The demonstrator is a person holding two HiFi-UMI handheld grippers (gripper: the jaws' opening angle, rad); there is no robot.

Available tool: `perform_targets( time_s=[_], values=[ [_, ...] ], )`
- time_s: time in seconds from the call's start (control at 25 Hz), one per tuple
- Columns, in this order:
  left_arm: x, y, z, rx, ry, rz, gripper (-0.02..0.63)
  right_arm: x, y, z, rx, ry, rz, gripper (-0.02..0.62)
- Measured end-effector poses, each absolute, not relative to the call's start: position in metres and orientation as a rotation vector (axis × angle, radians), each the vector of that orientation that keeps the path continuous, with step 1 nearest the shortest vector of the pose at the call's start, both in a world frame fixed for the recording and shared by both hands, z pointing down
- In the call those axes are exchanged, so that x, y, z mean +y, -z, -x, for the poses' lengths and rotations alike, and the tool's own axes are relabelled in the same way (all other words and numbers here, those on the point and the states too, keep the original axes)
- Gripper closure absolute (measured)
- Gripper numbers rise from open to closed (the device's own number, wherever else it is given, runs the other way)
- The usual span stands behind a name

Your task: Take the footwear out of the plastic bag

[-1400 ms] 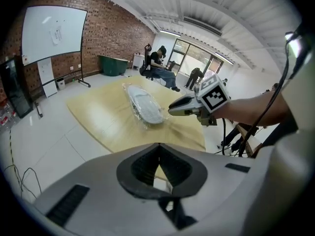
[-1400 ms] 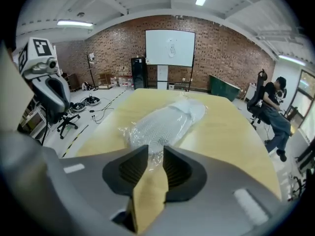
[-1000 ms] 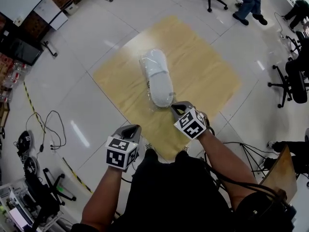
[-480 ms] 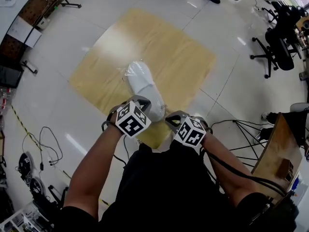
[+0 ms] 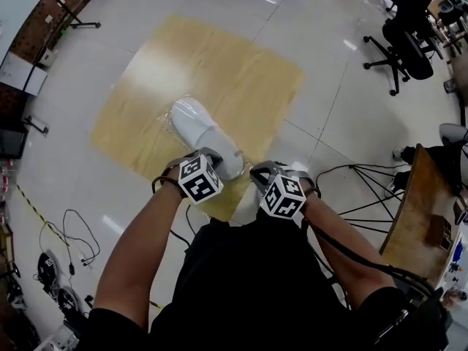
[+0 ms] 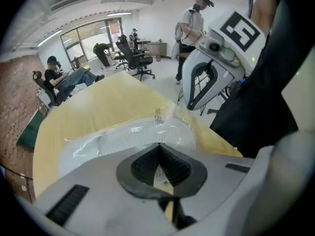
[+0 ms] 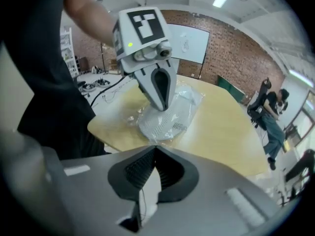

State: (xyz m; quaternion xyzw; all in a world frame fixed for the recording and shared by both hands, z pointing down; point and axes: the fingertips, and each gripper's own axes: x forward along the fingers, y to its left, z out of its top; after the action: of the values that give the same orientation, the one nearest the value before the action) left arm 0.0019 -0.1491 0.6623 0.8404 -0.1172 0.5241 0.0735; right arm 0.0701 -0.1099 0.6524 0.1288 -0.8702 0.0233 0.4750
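White footwear (image 5: 199, 129) lies inside a clear plastic bag (image 5: 174, 120) on a light wooden board (image 5: 241, 79) on the floor. My left gripper (image 5: 210, 153) is shut, and its tip hangs right over the near end of the bagged footwear (image 7: 166, 121). In the right gripper view the left gripper (image 7: 156, 85) points down at the bag's top; whether it touches is unclear. My right gripper (image 5: 262, 172) is shut too, just right of the footwear's near end, with the bag's edge close before its tip (image 7: 155, 146). The left gripper view shows the bag (image 6: 133, 136) just past the shut jaws.
The board's near corner (image 5: 223, 209) is by my legs. A tripod stand (image 5: 365, 185) and a wooden table (image 5: 417, 218) are on the right, cables (image 5: 73, 232) on the left. Office chairs (image 5: 409, 39) stand far right; people sit in the distance (image 6: 69, 77).
Both grippers have come in towards the near end of the bagged footwear. The left one swung up from the lower left and rolled over. Both stay shut.
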Motion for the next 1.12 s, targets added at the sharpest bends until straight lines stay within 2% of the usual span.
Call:
perform_targets(
  time_s=[0.28, 0.44, 0.64, 0.8, 0.84, 0.92, 1.0, 1.12],
  values=[
    [-0.149, -0.662, -0.004, -0.459, -1.520, -2.491, 0.598, -0.095, -0.676, -0.107, -2.059, -0.140, -0.334, 0.591],
    [-0.149, -0.662, -0.005, -0.528, -1.511, -2.471, 0.598, -0.109, -0.661, -0.133, -2.032, -0.297, -0.542, 0.592],
    [-0.151, -0.663, -0.003, -0.587, -1.519, -2.441, 0.598, -0.107, -0.617, -0.054, -2.248, -0.277, -0.452, 0.586],
    [-0.153, -0.661, -0.006, -0.588, -1.534, -2.421, 0.598, -0.079, -0.644, -0.006, -2.196, -0.205, -0.217, 0.479],
    [-0.153, -0.662, -0.006, -0.584, -1.542, -2.418, 0.598, -0.074, -0.653, -0.002, -2.163, -0.186, -0.197, 0.472],
    [-0.153, -0.662, -0.005, -0.589, -1.572, -2.416, 0.598, -0.070, -0.666, -0.004, -2.109, -0.136, -0.208, 0.484],
    [-0.153, -0.663, -0.001, -0.626, -1.623, -2.414, 0.599, -0.069, -0.676, -0.015, -2.068, -0.095, -0.237, 0.594],
    [-0.151, -0.663, 0.004, -0.684, -1.664, -2.399, 0.599, -0.075, -0.680, -0.038, -2.061, -0.084, -0.286, 0.594]
  ],
)
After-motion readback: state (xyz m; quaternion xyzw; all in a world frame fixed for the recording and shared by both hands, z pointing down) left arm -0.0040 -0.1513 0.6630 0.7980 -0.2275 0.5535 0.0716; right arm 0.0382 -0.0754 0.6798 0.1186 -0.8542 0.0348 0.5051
